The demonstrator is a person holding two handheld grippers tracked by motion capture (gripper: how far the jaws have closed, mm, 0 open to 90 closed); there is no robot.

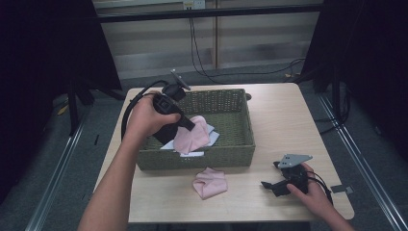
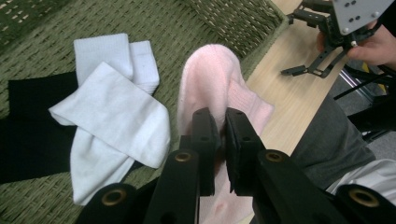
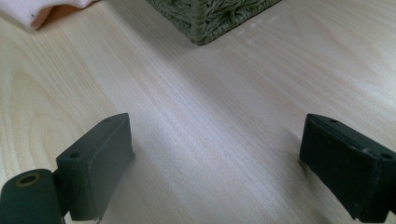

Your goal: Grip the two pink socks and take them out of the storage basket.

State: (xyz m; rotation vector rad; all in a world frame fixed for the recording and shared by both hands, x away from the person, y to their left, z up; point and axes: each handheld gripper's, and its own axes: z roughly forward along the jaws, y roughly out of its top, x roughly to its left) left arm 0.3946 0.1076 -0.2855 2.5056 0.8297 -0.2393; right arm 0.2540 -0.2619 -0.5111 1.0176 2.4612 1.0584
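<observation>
Clamped between the jaws of the left gripper (image 2: pixel 218 122), a pink sock (image 2: pixel 212 74) is held over the green wicker basket (image 1: pixel 231 155), above white socks (image 2: pixel 112 116); the right gripper (image 3: pixel 215 163) is rested wide open on the worktop (image 3: pixel 210 93), near a second pink sock (image 1: pixel 210 183)

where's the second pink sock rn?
High view: the loose pink sock lies on the table, just in front of the basket, apart from the right tongs.

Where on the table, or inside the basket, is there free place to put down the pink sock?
Bare wood lies right of the basket, up to the right claw, and at the front left, beside the second pink sock. The basket's right half is bare; its left holds white socks and black cloth, below the left claw.
</observation>
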